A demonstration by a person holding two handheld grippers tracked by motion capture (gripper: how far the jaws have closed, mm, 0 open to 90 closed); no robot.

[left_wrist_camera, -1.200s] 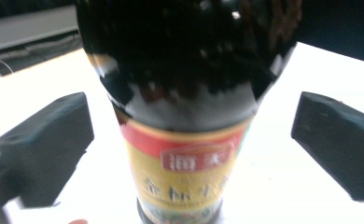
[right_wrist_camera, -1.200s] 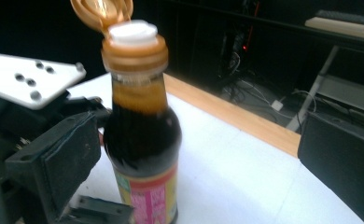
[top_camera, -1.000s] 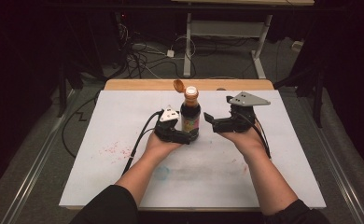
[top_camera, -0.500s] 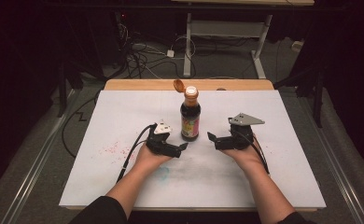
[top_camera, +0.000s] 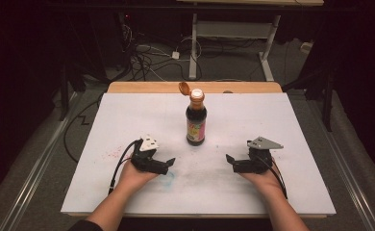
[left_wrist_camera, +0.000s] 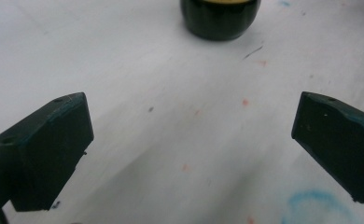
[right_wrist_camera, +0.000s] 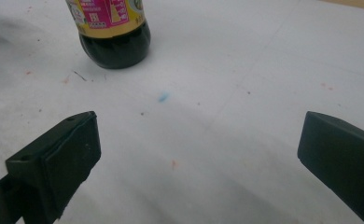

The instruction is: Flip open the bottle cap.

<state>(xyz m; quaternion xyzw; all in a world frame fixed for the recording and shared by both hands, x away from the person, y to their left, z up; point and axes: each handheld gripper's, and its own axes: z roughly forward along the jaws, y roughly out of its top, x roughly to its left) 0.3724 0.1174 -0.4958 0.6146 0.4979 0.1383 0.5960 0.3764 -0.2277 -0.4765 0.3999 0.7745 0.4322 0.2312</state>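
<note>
Jaws on both grippers stood wide apart, holding nothing. Left gripper (top_camera: 170, 162) and right gripper (top_camera: 230, 160) rested low on the white table (top_camera: 291, 144), either side of the sauce bottle (top_camera: 196, 120), which stood upright mid-table with its flip cap (top_camera: 184, 88) hinged open (liquid dark, label pink). Judgement: approach level and steady the body before touching the cap.
</note>
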